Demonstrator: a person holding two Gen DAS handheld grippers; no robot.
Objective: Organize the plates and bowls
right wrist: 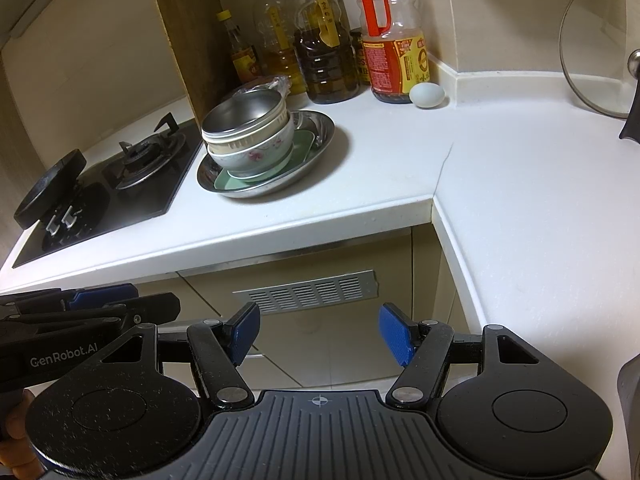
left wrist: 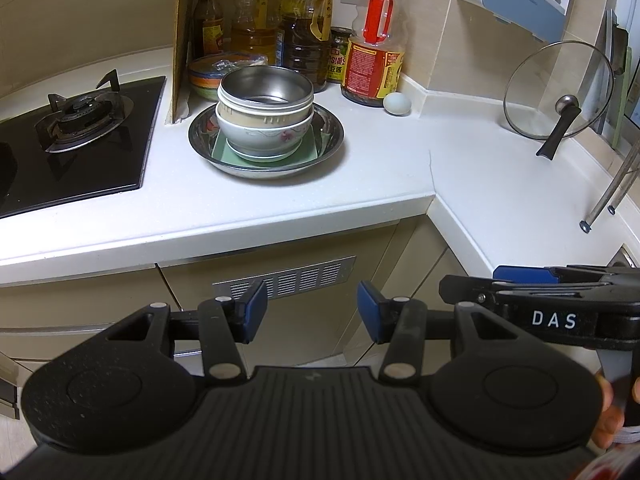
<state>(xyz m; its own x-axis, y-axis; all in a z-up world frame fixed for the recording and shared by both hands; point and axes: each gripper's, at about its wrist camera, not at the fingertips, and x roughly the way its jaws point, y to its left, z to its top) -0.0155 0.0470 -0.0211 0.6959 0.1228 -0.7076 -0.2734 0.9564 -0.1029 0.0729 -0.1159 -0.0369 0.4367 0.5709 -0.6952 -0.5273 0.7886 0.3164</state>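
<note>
On the white counter stands a stack of dishes: a wide steel plate [left wrist: 334, 136] [right wrist: 316, 142] at the bottom, a green square plate [left wrist: 308, 154] [right wrist: 304, 148] in it, then a white flowered bowl [left wrist: 264, 136] [right wrist: 260, 156], a cream bowl and a steel bowl [left wrist: 266, 90] [right wrist: 244, 114] on top. My left gripper [left wrist: 312, 310] is open and empty, held off the counter's front edge over the cabinet. My right gripper [right wrist: 320, 334] is open and empty too, beside the left one. Each gripper shows at the edge of the other's view.
A gas hob [left wrist: 76, 136] [right wrist: 120, 184] lies left of the stack, with a black pan [right wrist: 48, 188] on it. Oil and sauce bottles [left wrist: 304, 24] [right wrist: 320, 40], a striped bowl [left wrist: 208, 70] and an egg [left wrist: 397, 103] [right wrist: 427, 95] stand behind. A glass lid [left wrist: 560, 88] leans at the right wall.
</note>
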